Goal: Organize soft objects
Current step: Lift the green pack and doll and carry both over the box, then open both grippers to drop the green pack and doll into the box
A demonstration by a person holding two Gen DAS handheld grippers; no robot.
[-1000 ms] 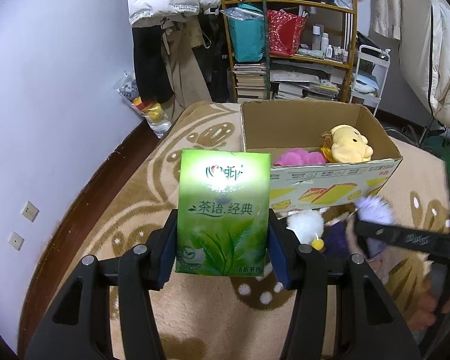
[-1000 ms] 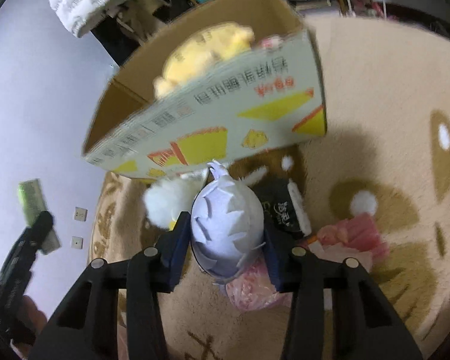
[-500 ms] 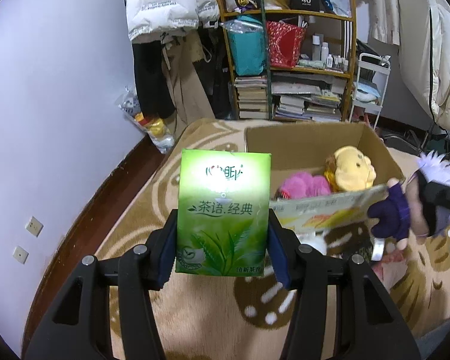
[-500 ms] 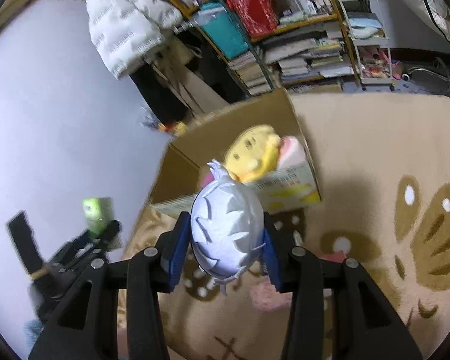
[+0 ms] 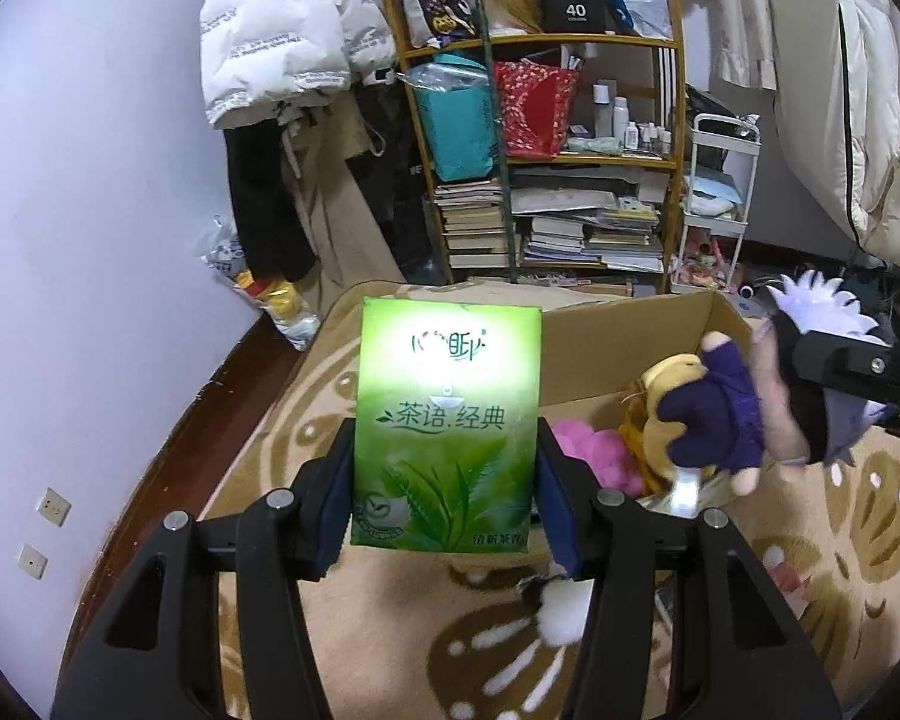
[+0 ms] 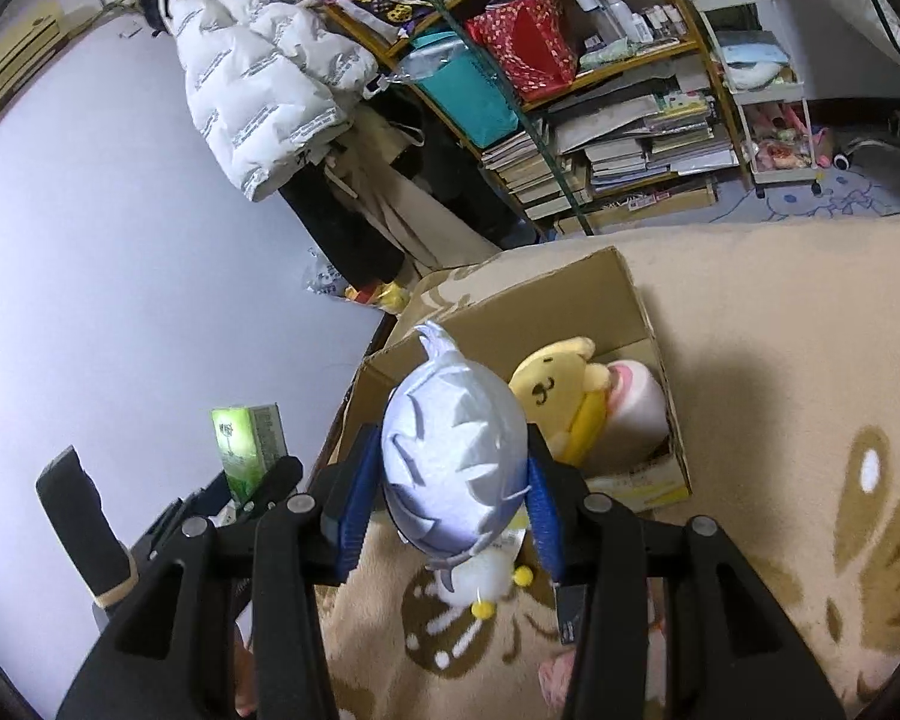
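My left gripper point(image 5: 447, 483) is shut on a green tissue pack point(image 5: 447, 426), held upright above the rug, left of the cardboard box point(image 5: 630, 324). My right gripper point(image 6: 450, 492) is shut on the white spiky-haired head of a plush doll point(image 6: 450, 468); in the left wrist view the doll point(image 5: 714, 414), in dark purple clothes, hangs over the box's right part. The box point(image 6: 510, 312) holds a yellow plush dog point(image 6: 561, 396) and a pink plush point(image 5: 594, 456). The tissue pack also shows in the right wrist view point(image 6: 249, 444).
A white fluffy plush point(image 6: 480, 579) and pink soft items point(image 6: 549, 675) lie on the beige patterned rug point(image 6: 780, 390) in front of the box. A wooden shelf of books and bags point(image 5: 546, 138), hanging coats point(image 5: 282, 48) and a white cart point(image 5: 720, 198) stand behind.
My right gripper has lifted the doll off the rug and carried it up over the box. My left gripper has risen slightly with the tissue pack still held.
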